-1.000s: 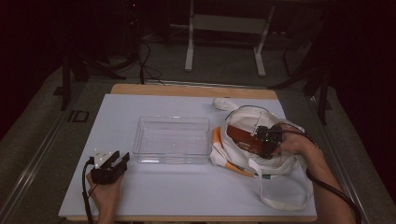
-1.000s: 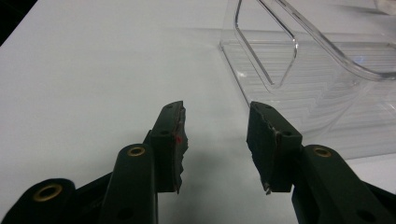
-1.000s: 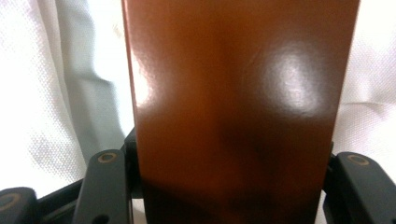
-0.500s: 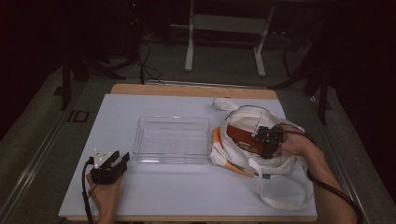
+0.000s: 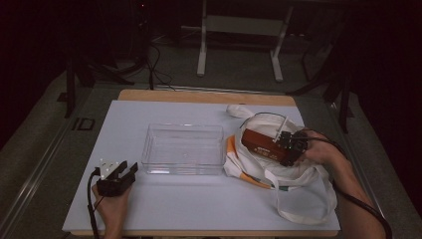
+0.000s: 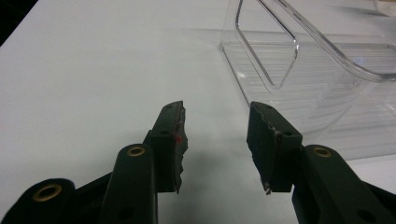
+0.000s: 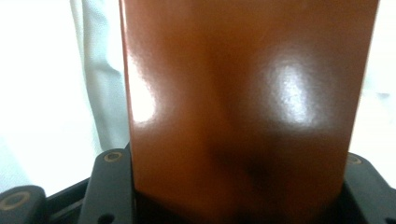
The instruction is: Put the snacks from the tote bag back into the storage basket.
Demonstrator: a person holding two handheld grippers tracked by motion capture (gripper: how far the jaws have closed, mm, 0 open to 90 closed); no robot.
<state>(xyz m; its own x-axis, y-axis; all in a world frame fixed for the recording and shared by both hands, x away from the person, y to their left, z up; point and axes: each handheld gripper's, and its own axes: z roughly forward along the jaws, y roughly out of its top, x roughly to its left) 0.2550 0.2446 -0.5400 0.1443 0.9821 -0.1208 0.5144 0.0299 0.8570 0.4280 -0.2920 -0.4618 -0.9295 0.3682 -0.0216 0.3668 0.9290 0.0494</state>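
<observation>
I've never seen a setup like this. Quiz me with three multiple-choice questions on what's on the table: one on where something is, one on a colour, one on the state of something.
1. Where does the clear plastic bin sit?
A. Between the left gripper and the white bag
B. Inside the white bag
C. On the floor

2. What colour is the box at the right gripper?
A. Blue
B. Reddish brown
C. Green

3. How do the left gripper's fingers stand?
A. Closed on the bin
B. Closed on a strap
C. Apart, with nothing between them

Answers:
1 A: in the high view the bin lies between the left gripper and the white bag.
2 B: the box looks glossy reddish brown in the right gripper view, where the right gripper has it between its fingers.
3 C: the left gripper view shows bare table in the gap.
</observation>
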